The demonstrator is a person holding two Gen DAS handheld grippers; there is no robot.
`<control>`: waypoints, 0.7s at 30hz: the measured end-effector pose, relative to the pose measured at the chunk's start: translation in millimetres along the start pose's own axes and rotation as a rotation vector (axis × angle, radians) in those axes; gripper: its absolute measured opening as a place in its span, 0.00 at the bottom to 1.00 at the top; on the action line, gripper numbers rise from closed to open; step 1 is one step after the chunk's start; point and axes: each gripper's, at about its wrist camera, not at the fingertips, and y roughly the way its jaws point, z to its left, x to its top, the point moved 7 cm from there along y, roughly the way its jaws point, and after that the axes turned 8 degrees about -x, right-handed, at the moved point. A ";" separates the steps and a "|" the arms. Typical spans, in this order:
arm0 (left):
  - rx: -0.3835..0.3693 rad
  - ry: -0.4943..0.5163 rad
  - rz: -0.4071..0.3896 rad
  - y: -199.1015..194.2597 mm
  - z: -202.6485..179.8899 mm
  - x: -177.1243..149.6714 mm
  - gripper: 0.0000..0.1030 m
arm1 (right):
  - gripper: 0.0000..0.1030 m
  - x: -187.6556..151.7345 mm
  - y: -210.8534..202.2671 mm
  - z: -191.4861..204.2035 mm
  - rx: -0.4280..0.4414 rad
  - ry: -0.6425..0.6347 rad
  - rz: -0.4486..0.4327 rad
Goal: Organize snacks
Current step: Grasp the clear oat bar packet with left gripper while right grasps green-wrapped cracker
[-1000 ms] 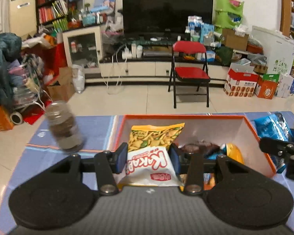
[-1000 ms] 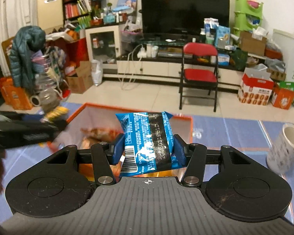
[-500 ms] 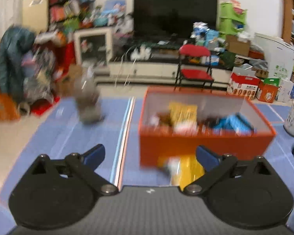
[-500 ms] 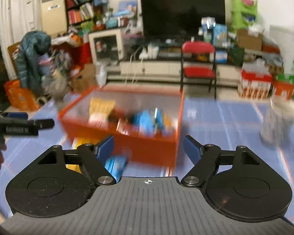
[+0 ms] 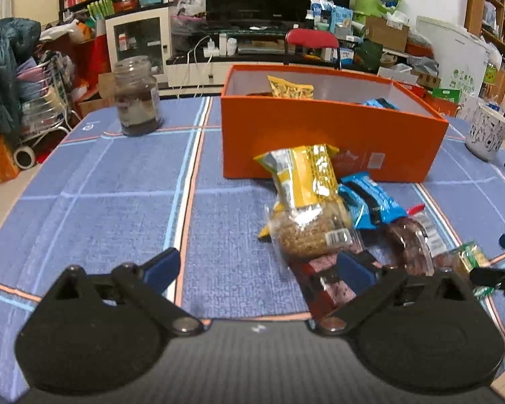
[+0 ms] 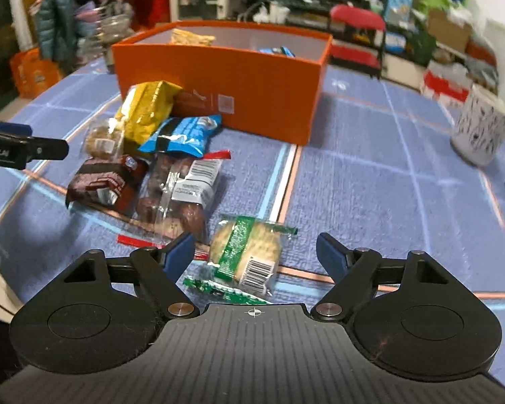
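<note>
An orange box [image 5: 320, 134] [image 6: 219, 77] stands on the blue cloth with a yellow bag [image 5: 288, 86] and a blue packet [image 5: 380, 102] inside. In front of it lie a yellow-topped clear packet [image 5: 303, 198] [image 6: 148, 111], a blue packet [image 5: 370, 202] [image 6: 181, 133], a brown packet [image 5: 323, 279] [image 6: 107, 178], a clear packet of dark pieces [image 6: 181, 192] and a green cookie packet [image 6: 245, 252]. My left gripper [image 5: 257, 266] is open, its right finger over the brown packet. My right gripper [image 6: 256, 252] is open, with the green packet lying loose between its fingers.
A glass jar [image 5: 136, 97] stands left of the box. A patterned white mug [image 5: 486, 133] [image 6: 481, 131] stands to the right. The table's near edge shows at lower left in the right wrist view. Beyond the table are a red chair [image 5: 313, 38] and cluttered shelves.
Both grippers let go of their packets over the box and opened. They then drew back and sank to the loose snacks in front of the box.
</note>
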 end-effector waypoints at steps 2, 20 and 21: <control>-0.012 -0.014 -0.006 1.9 2.7 3.1 0.97 | 0.59 -1.0 8.5 2.3 -0.009 0.010 0.035; -0.022 -0.053 -0.014 50.9 -33.9 19.2 0.97 | 0.67 -5.5 31.6 4.6 0.027 0.064 0.086; -0.029 -0.056 -0.006 55.1 -35.4 19.7 0.97 | 0.67 -5.3 31.9 4.6 0.026 0.064 0.086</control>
